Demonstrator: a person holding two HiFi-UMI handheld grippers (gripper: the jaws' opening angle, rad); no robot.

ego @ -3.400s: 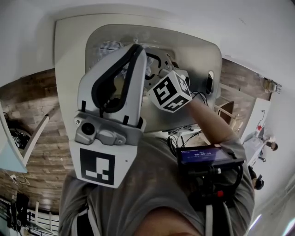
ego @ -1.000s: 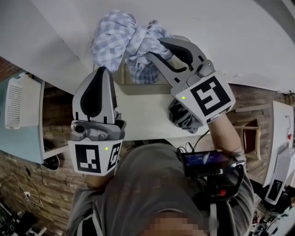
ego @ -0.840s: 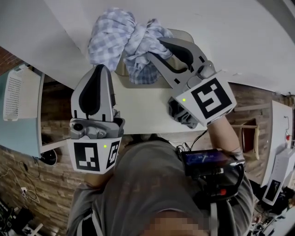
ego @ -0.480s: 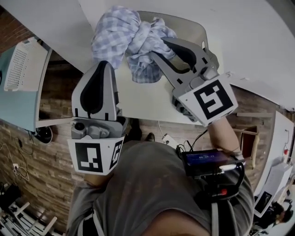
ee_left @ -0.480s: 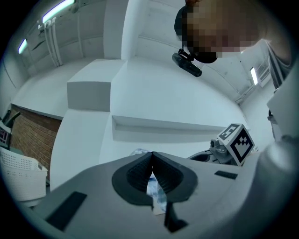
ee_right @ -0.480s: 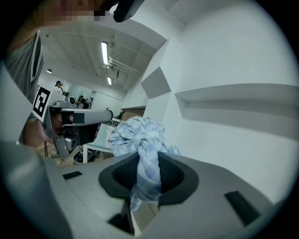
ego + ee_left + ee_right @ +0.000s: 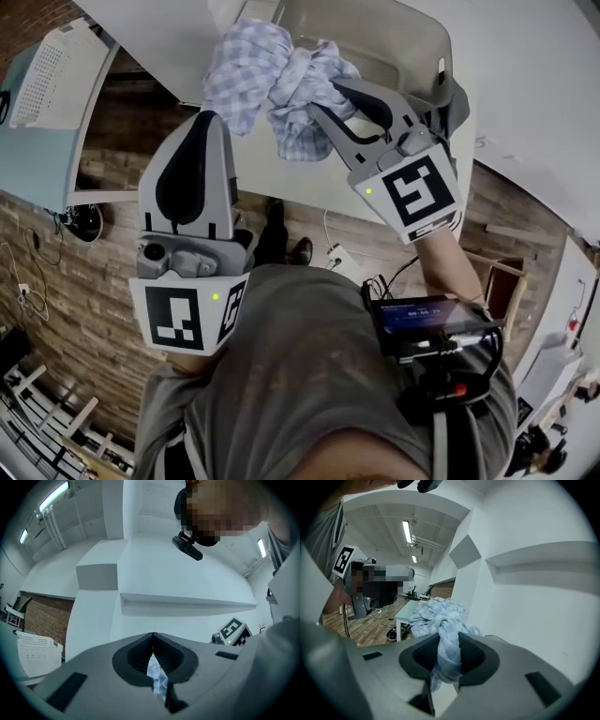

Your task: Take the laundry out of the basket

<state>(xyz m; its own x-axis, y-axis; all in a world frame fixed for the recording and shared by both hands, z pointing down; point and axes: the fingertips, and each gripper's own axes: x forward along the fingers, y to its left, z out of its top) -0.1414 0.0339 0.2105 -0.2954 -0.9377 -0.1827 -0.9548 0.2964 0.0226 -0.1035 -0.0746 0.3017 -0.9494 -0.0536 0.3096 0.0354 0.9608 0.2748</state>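
**Two grippers hold one checked cloth**

The blue and white checked cloth is bunched up in a big lump. It hangs between the two grippers, just in front of the near left side of the basket. From the head view I cannot tell if the cloth touches the basket or the white table under it.

The left gripper is closed. In the left gripper view its jaws meet at the tips, and only a thin bit of the cloth shows pinched between them. The rest of the cloth is hidden behind the jaws there.

The right gripper is clamped on a thick, twisted part of the cloth. In the right gripper view the cloth comes up like a rope through the jaws and puffs out on the far side.

The top of the basket is cut off by the edge of the head view, so I cannot see all the way inside. A dark grey lump sits by the basket's right side, partly behind the right gripper. It is too hard to make out what it is.
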